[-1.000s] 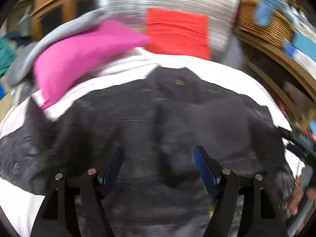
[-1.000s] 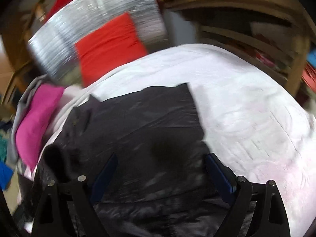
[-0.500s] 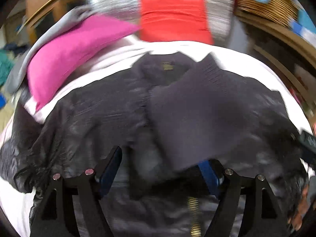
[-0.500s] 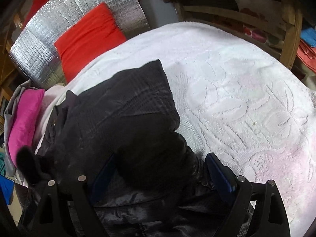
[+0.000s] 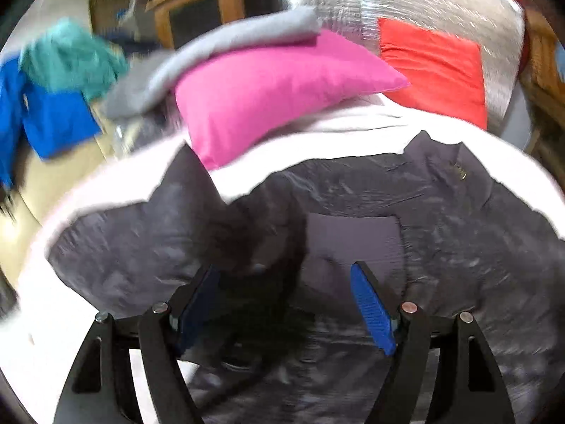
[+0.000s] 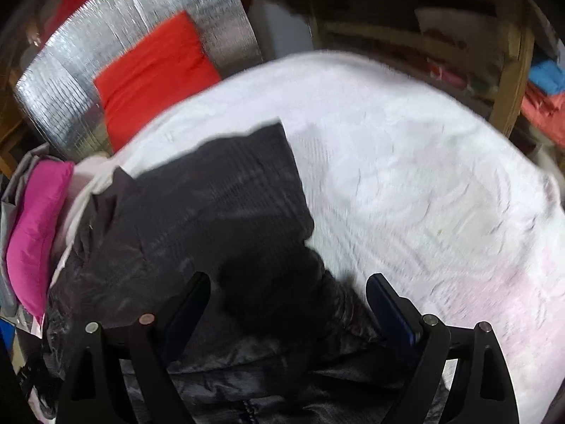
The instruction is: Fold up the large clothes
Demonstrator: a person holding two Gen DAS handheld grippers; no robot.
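A large dark grey jacket (image 5: 441, 233) lies spread on a white bedspread (image 5: 353, 130), collar at the far side. Its right sleeve is folded across the body and its left sleeve (image 5: 148, 233) still lies out to the left. My left gripper (image 5: 282, 282) is open and empty, low over the jacket near the left armpit. In the right wrist view the jacket (image 6: 212, 212) fills the left half, with the folded sleeve's edge against the bedspread (image 6: 423, 194). My right gripper (image 6: 287, 289) is open and empty above the jacket's right side.
A pink pillow (image 5: 275, 88) with a grey cloth (image 5: 212, 53) on it lies at the bed's far left. A red cushion (image 5: 434, 67) leans on a silver foil panel (image 5: 406, 0). Blue and teal clothes (image 5: 53, 99) hang at the left. Wooden shelves (image 6: 459, 35) stand right of the bed.
My left gripper has swung left from the jacket's middle toward its left sleeve. The right sleeve was folded over the body. My right gripper has stayed open and shifted only slightly.
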